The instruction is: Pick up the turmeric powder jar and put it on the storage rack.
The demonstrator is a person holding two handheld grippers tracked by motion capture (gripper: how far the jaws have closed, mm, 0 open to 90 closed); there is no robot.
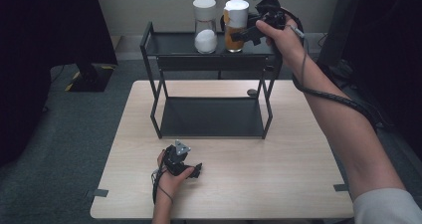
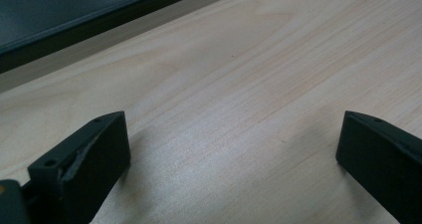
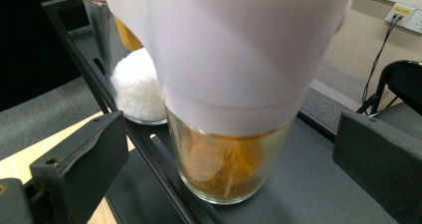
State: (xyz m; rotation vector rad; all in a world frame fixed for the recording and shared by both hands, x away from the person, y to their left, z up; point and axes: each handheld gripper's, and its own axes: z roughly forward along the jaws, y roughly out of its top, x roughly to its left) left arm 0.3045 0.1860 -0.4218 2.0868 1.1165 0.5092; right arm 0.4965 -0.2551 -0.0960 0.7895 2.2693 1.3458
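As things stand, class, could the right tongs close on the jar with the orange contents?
Probably yes. The right tongs stand open on either side of the orange-filled jar on the rack's top shelf, with nothing in between.

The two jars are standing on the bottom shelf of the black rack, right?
Not quite. The high view shows both jars, the white-filled jar and the orange-filled jar, standing on the top shelf of the black rack, not the bottom one.
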